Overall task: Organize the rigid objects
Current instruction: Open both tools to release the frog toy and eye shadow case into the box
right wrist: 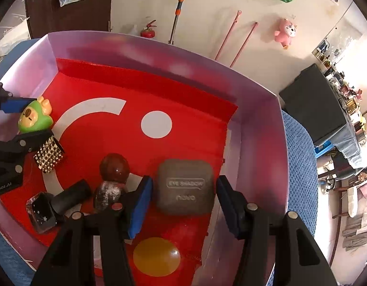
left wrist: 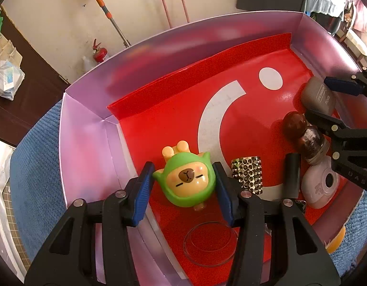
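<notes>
A green-hooded capybara toy lies on the red floor of a pink-walled box. My left gripper is open with its blue pads on either side of the toy; a small gap shows on both sides. It also shows in the right wrist view. A grey eye-shadow case lies near the box's right wall. My right gripper is open and straddles the case without touching it. The case shows in the left wrist view too.
In the box lie a studded gold piece, a brown round-topped bottle, a black tube, a white round-lens item, a clear disc, a yellow disc and a dark starry case. A blue mat lies under the box.
</notes>
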`<state>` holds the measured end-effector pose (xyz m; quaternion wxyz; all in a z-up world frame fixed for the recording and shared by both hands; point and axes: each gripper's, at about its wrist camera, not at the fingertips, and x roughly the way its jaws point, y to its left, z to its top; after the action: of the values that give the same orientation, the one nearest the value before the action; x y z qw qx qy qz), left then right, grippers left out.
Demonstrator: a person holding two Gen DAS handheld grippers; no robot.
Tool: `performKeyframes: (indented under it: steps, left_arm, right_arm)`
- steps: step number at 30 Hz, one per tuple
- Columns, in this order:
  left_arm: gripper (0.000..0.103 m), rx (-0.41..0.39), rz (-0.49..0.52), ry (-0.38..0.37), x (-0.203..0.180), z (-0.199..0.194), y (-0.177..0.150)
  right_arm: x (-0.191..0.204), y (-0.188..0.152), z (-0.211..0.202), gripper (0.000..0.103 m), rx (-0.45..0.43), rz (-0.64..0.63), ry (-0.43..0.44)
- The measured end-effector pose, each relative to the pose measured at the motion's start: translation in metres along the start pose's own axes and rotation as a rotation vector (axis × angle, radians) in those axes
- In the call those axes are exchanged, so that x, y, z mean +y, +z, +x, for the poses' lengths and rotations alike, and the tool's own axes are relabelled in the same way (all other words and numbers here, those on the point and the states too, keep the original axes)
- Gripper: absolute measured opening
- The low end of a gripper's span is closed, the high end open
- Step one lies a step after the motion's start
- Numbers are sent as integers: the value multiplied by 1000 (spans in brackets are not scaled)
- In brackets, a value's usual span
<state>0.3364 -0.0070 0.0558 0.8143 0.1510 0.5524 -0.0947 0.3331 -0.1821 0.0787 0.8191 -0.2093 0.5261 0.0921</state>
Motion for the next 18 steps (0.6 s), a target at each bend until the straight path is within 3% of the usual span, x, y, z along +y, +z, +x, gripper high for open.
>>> performKeyframes:
  steps: [12,18]
  left_arm:
    - [48,-10,10,2,1,-3,-1]
    - [59,-53,9,8,4,-20,-3]
  right_arm:
    - [-6,1,-2,58,1,2,11]
    - [-13,1,-10,58,-16,21,21]
